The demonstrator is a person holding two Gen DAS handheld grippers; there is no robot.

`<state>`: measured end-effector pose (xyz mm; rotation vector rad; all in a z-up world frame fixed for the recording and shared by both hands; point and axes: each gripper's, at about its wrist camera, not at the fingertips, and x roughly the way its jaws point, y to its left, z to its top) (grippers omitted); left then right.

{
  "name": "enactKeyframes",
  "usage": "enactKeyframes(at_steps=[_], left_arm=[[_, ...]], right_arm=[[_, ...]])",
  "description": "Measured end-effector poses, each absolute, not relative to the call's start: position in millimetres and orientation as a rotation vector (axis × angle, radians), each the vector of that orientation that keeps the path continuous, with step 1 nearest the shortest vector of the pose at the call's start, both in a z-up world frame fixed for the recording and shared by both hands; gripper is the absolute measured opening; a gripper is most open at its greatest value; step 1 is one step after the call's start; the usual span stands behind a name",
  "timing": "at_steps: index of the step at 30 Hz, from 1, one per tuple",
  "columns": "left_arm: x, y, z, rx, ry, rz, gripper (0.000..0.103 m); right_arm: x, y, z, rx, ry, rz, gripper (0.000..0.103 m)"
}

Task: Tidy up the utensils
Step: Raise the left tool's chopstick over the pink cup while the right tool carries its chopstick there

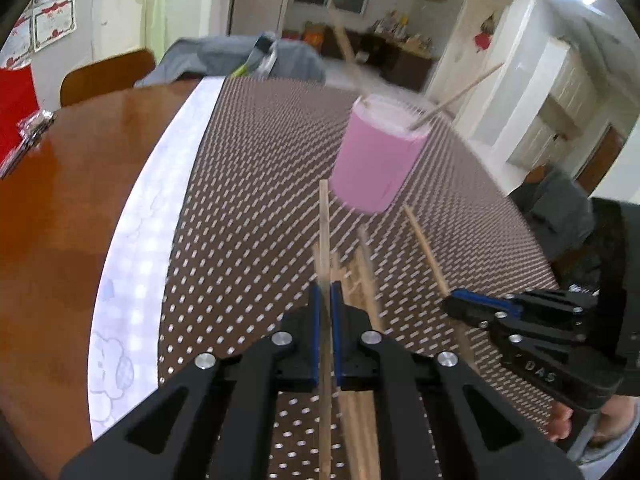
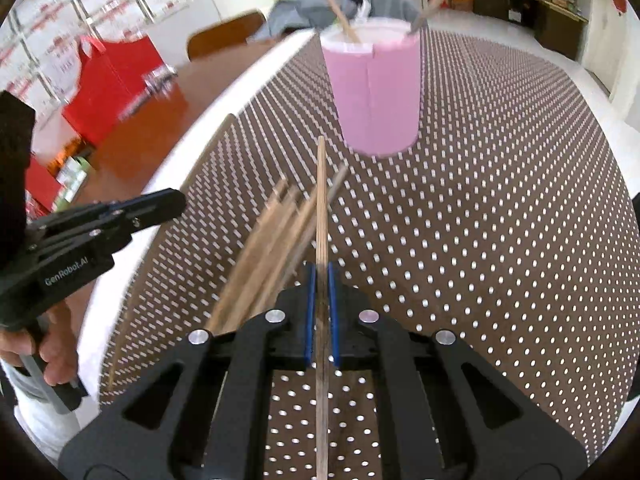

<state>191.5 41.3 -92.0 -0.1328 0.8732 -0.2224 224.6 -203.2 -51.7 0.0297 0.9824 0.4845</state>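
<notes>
A pink cup (image 1: 376, 156) (image 2: 374, 92) stands on the brown dotted mat, with two chopsticks (image 2: 332, 2) leaning out of it. My left gripper (image 1: 327, 292) is shut on one wooden chopstick (image 1: 324, 240) that points toward the cup. My right gripper (image 2: 321, 276) is shut on another chopstick (image 2: 321, 208), also aimed at the cup. A loose pile of chopsticks (image 2: 272, 240) (image 1: 360, 276) lies on the mat below both grippers. The right gripper (image 1: 452, 304) shows at the right of the left wrist view, the left gripper (image 2: 176, 200) at the left of the right wrist view.
The dotted mat (image 2: 500, 220) lies over a white cloth (image 1: 160, 208) on a round wooden table (image 1: 60, 220). A red bag (image 2: 112, 76) stands at the table's far left. A chair back (image 1: 108, 74) and grey cloth (image 1: 224, 56) lie beyond the table.
</notes>
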Motion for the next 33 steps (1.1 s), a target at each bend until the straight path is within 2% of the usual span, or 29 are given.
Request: enactKeyframes(at_steps=[12,23,33], left_arm=[[189.5,15.8,-34.5,-0.175,0.502,-0.331,0.006],[242.2,4.7,-3.5,-0.258,0.175,-0.311,0.006],[289.2,-16.6,8.7,-0.231,-0.022,-0.21,0.006]], right_arm=[[214.4,-227.3,14.1,0.154,0.756,0.532,0.006],[233.3,-229.0,62.3,0.198,0.466,0.457,0.006],[270.3,-221.6,88.7,0.23,0.254,0.391,0.006]])
